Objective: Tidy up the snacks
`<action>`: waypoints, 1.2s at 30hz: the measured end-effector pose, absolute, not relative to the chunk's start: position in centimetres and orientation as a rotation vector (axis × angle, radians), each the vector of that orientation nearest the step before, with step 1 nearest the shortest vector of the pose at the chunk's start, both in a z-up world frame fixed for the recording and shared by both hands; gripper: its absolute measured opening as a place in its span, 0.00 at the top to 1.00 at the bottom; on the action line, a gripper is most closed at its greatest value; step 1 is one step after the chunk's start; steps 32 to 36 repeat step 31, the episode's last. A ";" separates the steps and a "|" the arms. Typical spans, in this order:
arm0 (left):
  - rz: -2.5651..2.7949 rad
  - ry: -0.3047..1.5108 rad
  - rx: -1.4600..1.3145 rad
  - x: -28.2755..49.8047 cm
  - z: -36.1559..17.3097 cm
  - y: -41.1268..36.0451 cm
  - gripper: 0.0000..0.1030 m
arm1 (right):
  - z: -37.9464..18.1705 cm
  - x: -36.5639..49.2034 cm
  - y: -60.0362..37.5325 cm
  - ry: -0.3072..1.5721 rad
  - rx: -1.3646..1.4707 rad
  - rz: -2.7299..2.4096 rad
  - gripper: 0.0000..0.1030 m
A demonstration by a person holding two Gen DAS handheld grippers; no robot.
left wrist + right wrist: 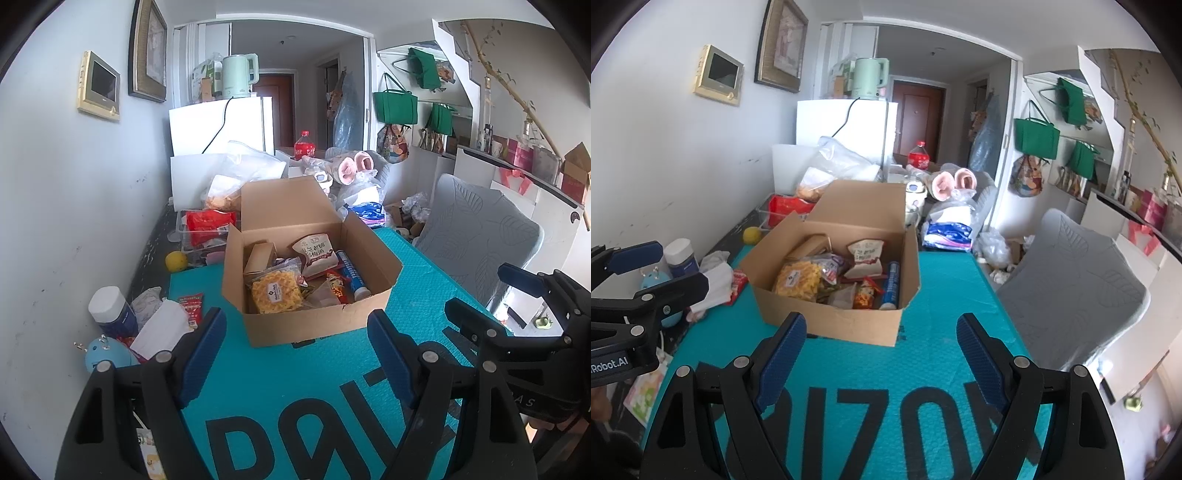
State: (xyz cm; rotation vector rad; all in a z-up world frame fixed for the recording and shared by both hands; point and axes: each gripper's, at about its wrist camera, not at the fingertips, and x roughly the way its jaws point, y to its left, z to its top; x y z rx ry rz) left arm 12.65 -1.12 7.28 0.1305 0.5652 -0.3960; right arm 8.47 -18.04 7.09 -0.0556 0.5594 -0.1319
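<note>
An open cardboard box [314, 325] stands on the teal mat [280, 391], straight ahead of both grippers. Inside lie a yellow snack bag [275, 291], a white and maroon pouch [316, 251], a blue tube [351, 275], a small brown carton [258, 256] and other packets. My left gripper [295, 354] hovers open just short of the box's front wall, nothing between its fingers. The right gripper [881, 347] is open and empty too, facing the box [831, 325] from nearer its right corner. A red snack packet [192, 306] lies outside the box at the mat's left edge.
Left of the mat, against the wall, sit a white-lidded blue jar [110, 310], crumpled white paper [162, 328], a yellow ball [176, 261] and a clear bin of red packets [207, 225]. A grey chair [480, 236] stands at the table's right. Bags and plush toys crowd behind the box.
</note>
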 end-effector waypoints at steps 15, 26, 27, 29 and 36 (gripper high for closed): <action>-0.407 0.572 0.142 12.3 7.1 -1.7 0.24 | 7.0 8.6 -18.1 0.563 -0.064 -0.130 0.18; -0.385 0.574 0.152 12.1 7.2 -1.8 0.24 | 6.8 8.2 -18.6 0.567 -0.059 -0.139 0.18; -0.383 0.578 0.151 12.1 7.1 -1.8 0.24 | 6.8 8.1 -18.7 0.568 -0.058 -0.139 0.18; -0.385 0.583 0.150 12.2 7.1 -1.8 0.24 | 6.7 8.1 -18.7 0.570 -0.055 -0.138 0.18; -0.391 0.592 0.148 12.2 7.0 -1.8 0.24 | 6.6 8.2 -18.8 0.573 -0.052 -0.137 0.18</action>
